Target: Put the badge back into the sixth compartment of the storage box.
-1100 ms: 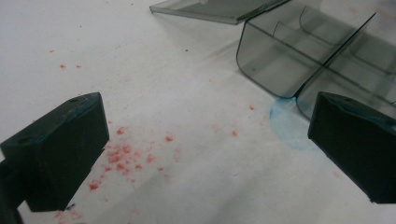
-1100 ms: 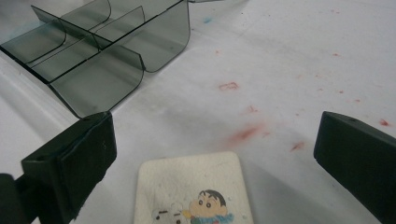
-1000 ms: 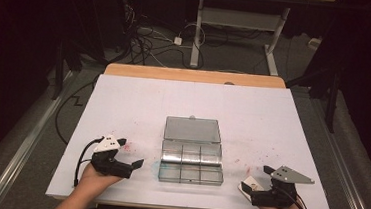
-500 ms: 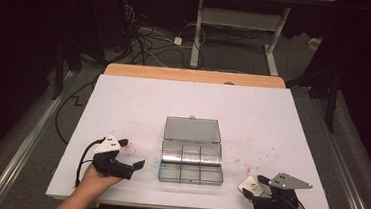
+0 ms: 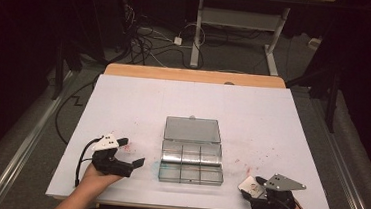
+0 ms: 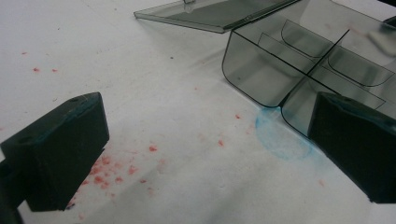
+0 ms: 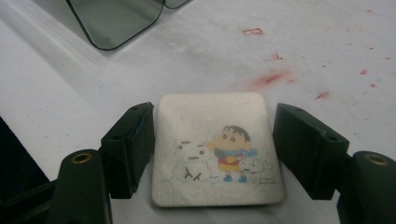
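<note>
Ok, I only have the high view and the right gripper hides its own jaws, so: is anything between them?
Observer: Yes. The right gripper straddles a small cartoon card lying flat on the table; its jaws have just been closing, with a gap showing on one side.
Operator: And the left one?
Observer: The left gripper is open over red-speckled table, nothing between its jaws.
Operator: Box empty?
Observer: The nearest compartments of the clear box look empty.

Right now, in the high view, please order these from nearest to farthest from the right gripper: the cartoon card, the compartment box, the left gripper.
1. Cartoon card, between the right gripper's jaws.
2. Compartment box, table centre.
3. Left gripper, beyond the box.
</note>
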The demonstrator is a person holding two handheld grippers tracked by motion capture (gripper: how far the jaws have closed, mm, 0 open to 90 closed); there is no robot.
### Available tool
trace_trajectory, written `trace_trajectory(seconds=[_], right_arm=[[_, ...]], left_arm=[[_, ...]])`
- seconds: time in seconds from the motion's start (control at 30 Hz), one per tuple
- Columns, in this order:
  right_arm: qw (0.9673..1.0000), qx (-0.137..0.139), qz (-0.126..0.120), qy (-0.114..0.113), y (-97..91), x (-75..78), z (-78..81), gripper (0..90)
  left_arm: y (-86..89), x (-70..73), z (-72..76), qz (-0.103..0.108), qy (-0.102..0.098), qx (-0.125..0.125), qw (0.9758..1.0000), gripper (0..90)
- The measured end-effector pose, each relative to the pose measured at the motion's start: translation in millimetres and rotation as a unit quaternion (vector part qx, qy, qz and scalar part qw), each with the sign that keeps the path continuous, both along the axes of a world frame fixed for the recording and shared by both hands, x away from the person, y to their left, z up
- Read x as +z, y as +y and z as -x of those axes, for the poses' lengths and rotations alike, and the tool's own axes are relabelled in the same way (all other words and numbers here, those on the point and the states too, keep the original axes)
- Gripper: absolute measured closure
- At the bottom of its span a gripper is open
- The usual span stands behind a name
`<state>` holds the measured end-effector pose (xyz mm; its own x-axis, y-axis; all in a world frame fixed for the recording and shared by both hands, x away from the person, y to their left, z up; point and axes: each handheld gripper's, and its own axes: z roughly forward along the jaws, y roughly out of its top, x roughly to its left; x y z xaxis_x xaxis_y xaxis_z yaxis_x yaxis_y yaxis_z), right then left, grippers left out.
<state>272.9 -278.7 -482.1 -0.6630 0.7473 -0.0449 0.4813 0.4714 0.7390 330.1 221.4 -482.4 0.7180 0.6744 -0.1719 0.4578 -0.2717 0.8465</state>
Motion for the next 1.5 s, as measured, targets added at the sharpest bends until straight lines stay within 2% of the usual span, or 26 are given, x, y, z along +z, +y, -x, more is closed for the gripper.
trace_trajectory(seconds=[0.13,0.53,0.8,1.2,1.5], right_arm=[[1.0,-0.002,-0.001,0.001,-0.3,0.0,-0.1,32.4],[1.0,0.0,-0.003,-0.002,-1.7,1.0,0.1,34.0],[0.9995,-0.005,-0.029,-0.013,-0.9,10.5,-3.9,34.0],[0.9991,0.005,-0.041,-0.011,8.5,9.7,-11.4,34.0],[0.9984,0.014,-0.052,-0.019,16.9,15.1,-15.8,34.0]], left_arm=[[-2.8,0.0,1.7,-0.013,-0.008,-0.001,0.9999,0.0],[-5.9,0.0,3.9,-0.028,-0.014,0.001,0.9995,0.0],[-5.7,-0.3,3.2,-0.026,-0.012,-0.003,0.9996,0.0],[-5.9,-0.4,3.7,-0.027,-0.013,-0.003,0.9995,0.0],[-6.6,-0.7,4.9,-0.03,-0.016,-0.005,0.9994,0.0]])
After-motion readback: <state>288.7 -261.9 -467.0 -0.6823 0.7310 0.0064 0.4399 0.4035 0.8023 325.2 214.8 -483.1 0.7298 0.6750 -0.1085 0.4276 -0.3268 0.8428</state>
